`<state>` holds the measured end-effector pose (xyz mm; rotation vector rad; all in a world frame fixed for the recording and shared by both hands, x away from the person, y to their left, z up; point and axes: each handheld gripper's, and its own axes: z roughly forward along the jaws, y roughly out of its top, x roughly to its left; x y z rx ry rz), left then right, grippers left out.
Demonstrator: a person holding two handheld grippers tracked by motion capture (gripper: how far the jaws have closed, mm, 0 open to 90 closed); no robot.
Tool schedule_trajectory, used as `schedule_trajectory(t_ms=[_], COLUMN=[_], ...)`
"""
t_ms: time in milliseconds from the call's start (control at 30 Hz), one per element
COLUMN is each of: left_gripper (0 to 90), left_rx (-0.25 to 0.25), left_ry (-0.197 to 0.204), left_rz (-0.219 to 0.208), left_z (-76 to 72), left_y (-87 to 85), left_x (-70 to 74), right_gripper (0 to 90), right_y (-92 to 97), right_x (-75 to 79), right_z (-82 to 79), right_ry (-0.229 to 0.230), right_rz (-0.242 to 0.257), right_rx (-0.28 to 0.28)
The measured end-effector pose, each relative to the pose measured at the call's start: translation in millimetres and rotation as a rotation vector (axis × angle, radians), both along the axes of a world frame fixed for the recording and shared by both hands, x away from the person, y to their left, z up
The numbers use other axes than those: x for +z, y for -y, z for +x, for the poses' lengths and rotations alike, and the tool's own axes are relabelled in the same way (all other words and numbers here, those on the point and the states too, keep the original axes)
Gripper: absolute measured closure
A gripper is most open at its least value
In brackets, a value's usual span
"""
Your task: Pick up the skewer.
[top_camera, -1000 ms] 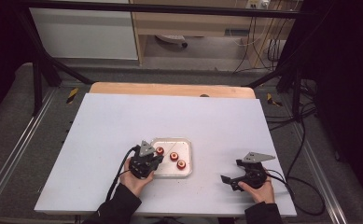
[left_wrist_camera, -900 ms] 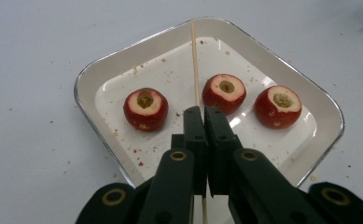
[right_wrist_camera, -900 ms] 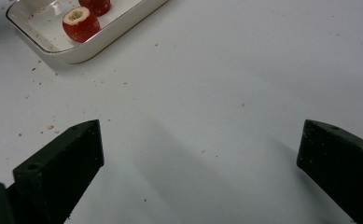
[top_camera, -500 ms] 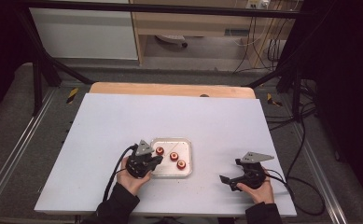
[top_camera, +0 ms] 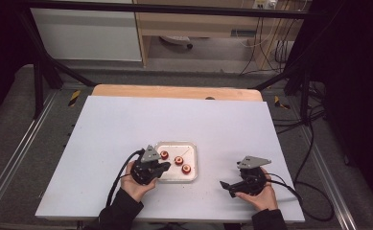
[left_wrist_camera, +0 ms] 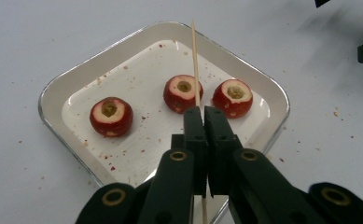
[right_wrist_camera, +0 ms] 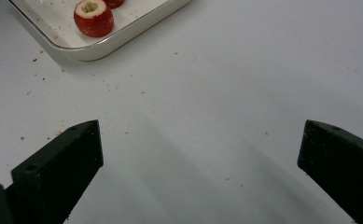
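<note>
A white square tray holds three red cored fruits. My left gripper hovers at the tray's near left edge. In the left gripper view it is shut on a thin wooden skewer, which points over the tray between the middle fruit and the right fruit; the third fruit lies to the left. My right gripper is to the right of the tray, open, with bare table between its jaws.
Red crumbs are scattered on the white tabletop around the tray. The right gripper view catches the tray's corner and one fruit. A wooden strip runs along the far edge; cables trail off to the right.
My right gripper has shifted slightly left toward the tray. The left gripper and skewer have stayed almost in place.
</note>
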<state>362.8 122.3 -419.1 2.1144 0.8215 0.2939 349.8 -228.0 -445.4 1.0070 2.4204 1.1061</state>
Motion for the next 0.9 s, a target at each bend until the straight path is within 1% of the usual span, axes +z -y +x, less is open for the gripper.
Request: schedule_trajectory(t_ms=[200, 233, 300, 333, 367, 400, 533, 600, 667, 700, 800, 833, 900], left_gripper=[88.3, 88.3, 88.3, 88.3, 88.3, 88.3, 88.3, 88.3, 88.3, 88.3, 88.3, 88.3, 88.3], left_rx=[-0.048, -0.056, -0.073, -0.089, -0.089, -0.097, -0.122, -0.135, -0.146, -0.153, -0.170, -0.175, -0.182], left_ry=[0.005, 0.006, 0.004, -0.002, -0.002, -0.003, -0.005, -0.001, -0.002, -0.002, -0.004, -0.005, -0.007], left_rz=[0.016, 0.021, 0.032, 0.035, 0.035, 0.039, 0.049, 0.056, 0.063, 0.069, 0.081, 0.080, 0.088], left_z=[-5.6, -6.4, -7.5, -8.0, -8.0, -8.0, -7.7, -7.7, -7.6, -7.3, -7.0, -6.8, -6.5], left_y=[7.3, 8.5, 10.7, 12.7, 12.7, 13.5, 17.0, 18.8, 20.6, 21.5, 24.4, 25.3, 27.5], left_x=[3.7, 4.2, 4.8, 4.9, 4.9, 5.0, 7.2, 9.1, 10.8, 11.6, 14.1, 14.7, 15.5], right_gripper=[1.4, 1.6, 2.3, 2.6, 2.6, 3.1, 4.0, 4.2, 4.6, 5.4, 6.2, 6.2, 7.0], right_y=[-12.2, -16.7, -21.0, -23.4, -23.4, -28.6, -38.9, -41.4, -46.2, -50.6, -56.8, -56.8, -60.6], right_x=[7.4, 9.8, 12.4, 13.4, 13.4, 15.5, 19.5, 20.7, 23.5, 26.4, 31.0, 31.0, 33.5], right_z=[-2.3, -3.2, -4.1, -4.4, -4.4, -5.0, -5.7, -6.0, -6.0, -6.2, -6.0, -6.0, -6.2], right_ry=[0.034, 0.051, 0.070, 0.079, 0.079, 0.097, 0.126, 0.132, 0.145, 0.161, 0.189, 0.189, 0.203], right_rz=[-0.046, -0.074, -0.098, -0.110, -0.110, -0.138, -0.183, -0.193, -0.219, -0.240, -0.280, -0.280, -0.299], right_rx=[0.032, 0.047, 0.059, 0.065, 0.065, 0.079, 0.115, 0.123, 0.140, 0.158, 0.186, 0.186, 0.204])
